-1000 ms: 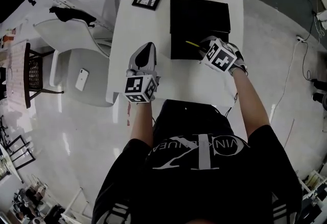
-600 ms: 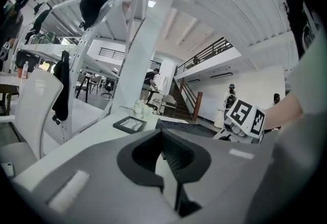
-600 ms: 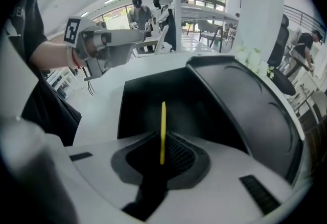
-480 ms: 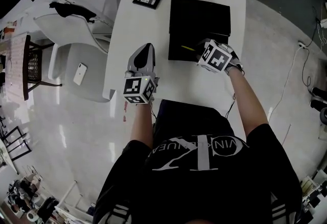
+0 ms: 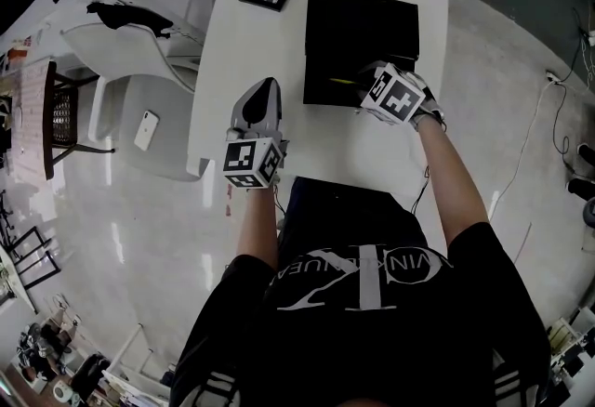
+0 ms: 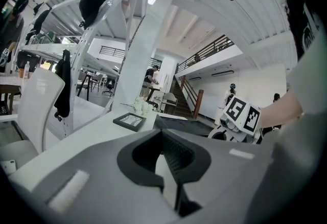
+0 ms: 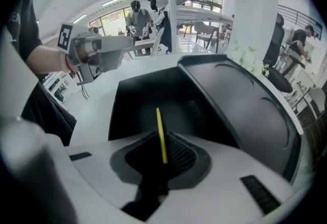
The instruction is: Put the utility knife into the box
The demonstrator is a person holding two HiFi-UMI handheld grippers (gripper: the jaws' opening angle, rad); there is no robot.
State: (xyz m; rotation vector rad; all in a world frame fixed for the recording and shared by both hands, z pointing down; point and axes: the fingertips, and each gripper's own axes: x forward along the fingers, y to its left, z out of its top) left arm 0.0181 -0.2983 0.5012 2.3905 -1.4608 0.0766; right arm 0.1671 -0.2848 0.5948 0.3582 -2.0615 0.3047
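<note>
The right tongs (image 7: pixel 162 155) are pinching the yellow utility knife (image 7: pixel 160 131), its tip reaching over the near part of the open black box (image 7: pixel 134 103). The left tongs (image 6: pixel 172 166) are hovering closed and empty above the white desk (image 5: pixel 244 52).

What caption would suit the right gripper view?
Right gripper holds a yellow utility knife, aimed at the open black box.

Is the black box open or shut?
Open. The box shows its dark hollow inside, and its lid is swung away to the side.
</note>
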